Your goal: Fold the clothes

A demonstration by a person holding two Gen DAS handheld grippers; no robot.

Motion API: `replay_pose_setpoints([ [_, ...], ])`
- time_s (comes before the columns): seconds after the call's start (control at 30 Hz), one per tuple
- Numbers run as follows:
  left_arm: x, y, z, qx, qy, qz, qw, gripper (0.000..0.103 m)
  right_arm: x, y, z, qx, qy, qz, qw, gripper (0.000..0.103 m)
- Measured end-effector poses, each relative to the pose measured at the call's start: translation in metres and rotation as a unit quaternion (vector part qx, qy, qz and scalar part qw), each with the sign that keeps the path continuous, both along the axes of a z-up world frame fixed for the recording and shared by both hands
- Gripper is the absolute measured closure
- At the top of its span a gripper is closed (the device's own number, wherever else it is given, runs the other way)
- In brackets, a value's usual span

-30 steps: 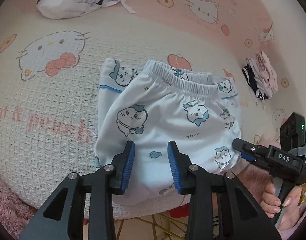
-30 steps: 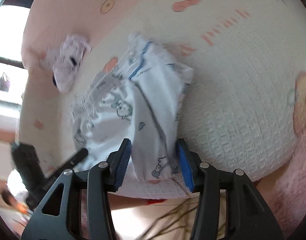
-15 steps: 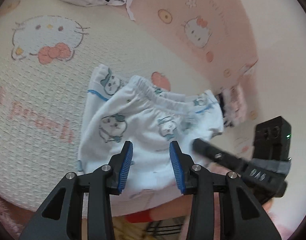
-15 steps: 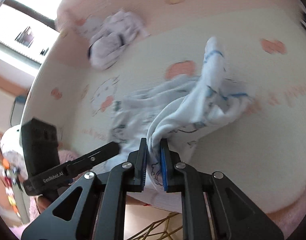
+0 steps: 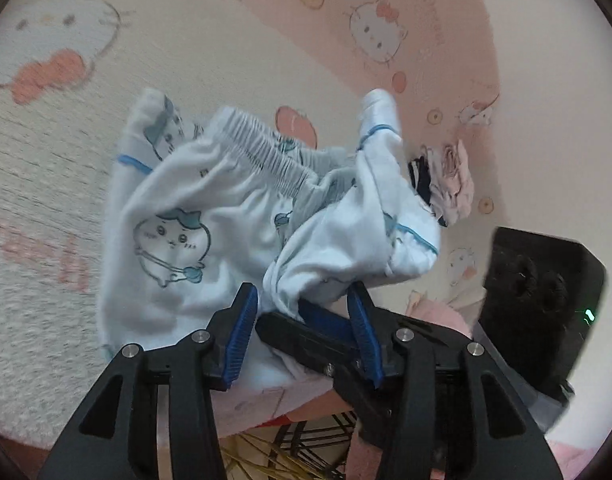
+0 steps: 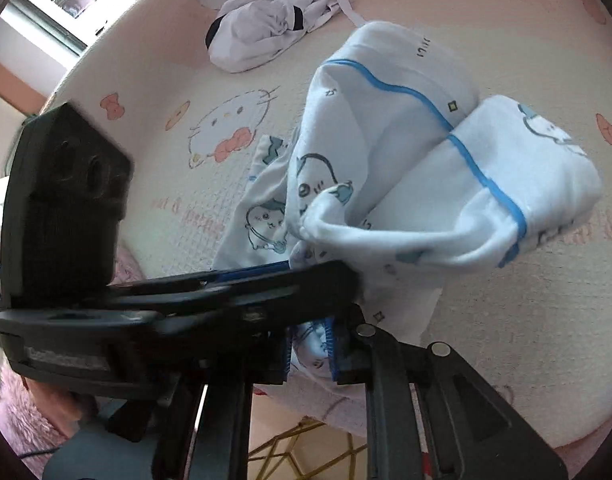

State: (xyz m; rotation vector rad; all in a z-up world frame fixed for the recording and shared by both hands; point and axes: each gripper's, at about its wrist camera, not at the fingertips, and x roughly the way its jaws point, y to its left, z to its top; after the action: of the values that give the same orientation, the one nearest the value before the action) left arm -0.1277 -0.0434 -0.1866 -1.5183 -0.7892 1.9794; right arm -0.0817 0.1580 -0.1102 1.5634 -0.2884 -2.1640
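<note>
Since a second ago the right side of the shorts has been lifted off the blanket and carried over toward the left, so the garment is now half doubled on itself instead of lying flat.

Underneath everything is the cream and pink cat-print blanket, spread over what seems to be a bed or a table; the blurred edge does not settle which. On it the white shorts with blue piping and small cartoon animals lie near the front edge, long axis running left to right, gathered waistband pointing away from the cameras and the leg hems toward them. The raised leg arches above the flat half.

A crumpled white garment lies well apart at the far side, and a smaller pink and dark bundle sits near the right border.

The right tool is clenched on a fold of the shorts' lower edge, cloth pinched between its blue pads. The left tool stands released, its jaws having just been widening; the right tool's finger and a bunch of cloth lie between them, unpressed.
</note>
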Motion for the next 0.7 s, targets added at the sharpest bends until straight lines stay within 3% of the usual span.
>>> replay_pose_setpoints([
  [0.03, 0.000, 0.004, 0.000, -0.014, 0.009, -0.001, 0.9999, 0.064, 0.003, -0.001, 0.000, 0.002, 0.004, 0.004, 1.000, 0.086],
  [0.1, -0.001, 0.008, 0.001, -0.034, 0.022, 0.001, 0.9992, 0.087, 0.007, -0.002, 0.001, 0.015, 0.012, 0.006, 1.000, 0.084],
  [0.2, -0.001, -0.003, 0.004, 0.004, 0.025, 0.029, 0.9993, 0.088, 0.018, 0.009, 0.012, 0.001, 0.023, 0.005, 1.000, 0.070],
  [0.37, -0.005, -0.008, 0.012, 0.033, 0.036, 0.054, 0.9973, 0.089, 0.033, 0.035, 0.039, -0.045, 0.052, -0.018, 0.997, 0.069],
  [0.47, -0.004, -0.017, 0.008, 0.050, 0.019, 0.079, 0.9954, 0.089, 0.029, 0.064, 0.040, -0.062, 0.042, -0.071, 0.995, 0.069],
  [0.53, -0.002, -0.022, 0.007, 0.057, 0.013, 0.088, 0.9944, 0.089, 0.020, 0.085, 0.027, -0.074, 0.009, -0.132, 0.988, 0.069],
  [0.63, 0.008, -0.033, 0.015, 0.057, 0.019, 0.104, 0.9927, 0.089, 0.011, 0.098, 0.007, -0.077, -0.023, -0.173, 0.982, 0.067],
  [0.7, 0.014, -0.042, 0.018, 0.053, 0.023, 0.118, 0.9913, 0.089, 0.009, 0.088, 0.004, -0.066, -0.018, -0.157, 0.985, 0.067],
])
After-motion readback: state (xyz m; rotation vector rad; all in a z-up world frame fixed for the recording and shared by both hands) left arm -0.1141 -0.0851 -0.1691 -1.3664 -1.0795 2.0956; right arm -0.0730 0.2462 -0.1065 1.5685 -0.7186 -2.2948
